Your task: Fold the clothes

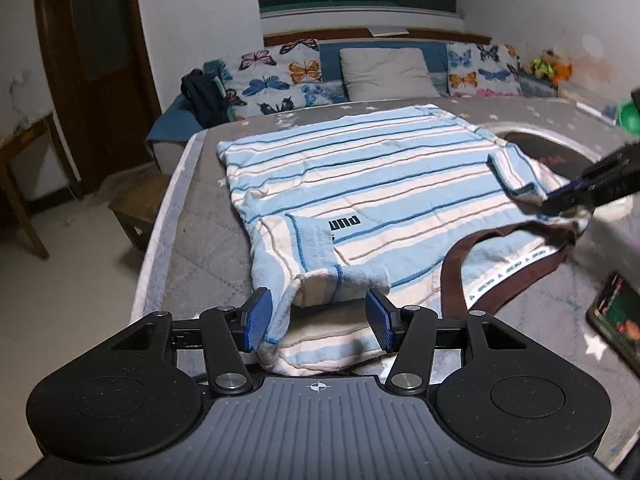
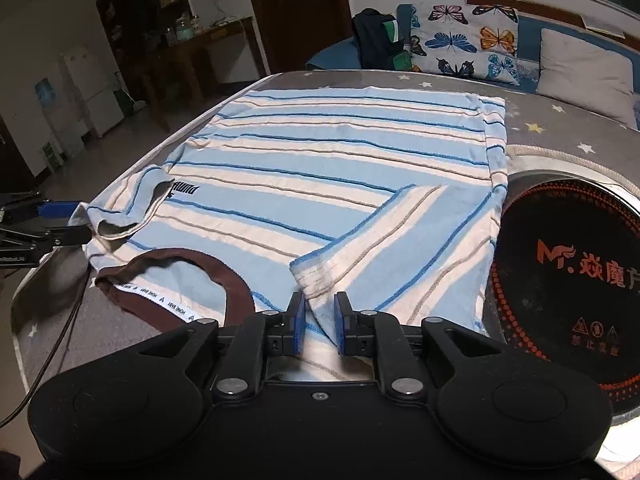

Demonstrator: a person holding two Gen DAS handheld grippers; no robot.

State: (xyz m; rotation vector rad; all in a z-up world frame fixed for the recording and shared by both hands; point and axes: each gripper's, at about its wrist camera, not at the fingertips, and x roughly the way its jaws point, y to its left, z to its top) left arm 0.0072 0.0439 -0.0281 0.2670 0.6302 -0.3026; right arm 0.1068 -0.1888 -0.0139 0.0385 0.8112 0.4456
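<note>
- The bed [image 1: 208,216], covered in a grey sheet dotted with stars, takes up most of the room ahead.
- A striped shirt [image 1: 360,176] in pale blue and cream lies spread flat on the bed, its brown collar [image 1: 500,276] toward the near edge and both sleeves turned in over the body.
- A round black disc [image 2: 560,256] with orange lettering sits on the bed, touching the shirt's right edge.
- The left gripper [image 1: 320,320] has its jaws spread wide at the shirt's near left shoulder, cloth lying loose between the blue pads.
- The right gripper [image 2: 320,322] has its jaws nearly together, pinching a fold at the shirt's right shoulder [image 2: 320,304].
</note>
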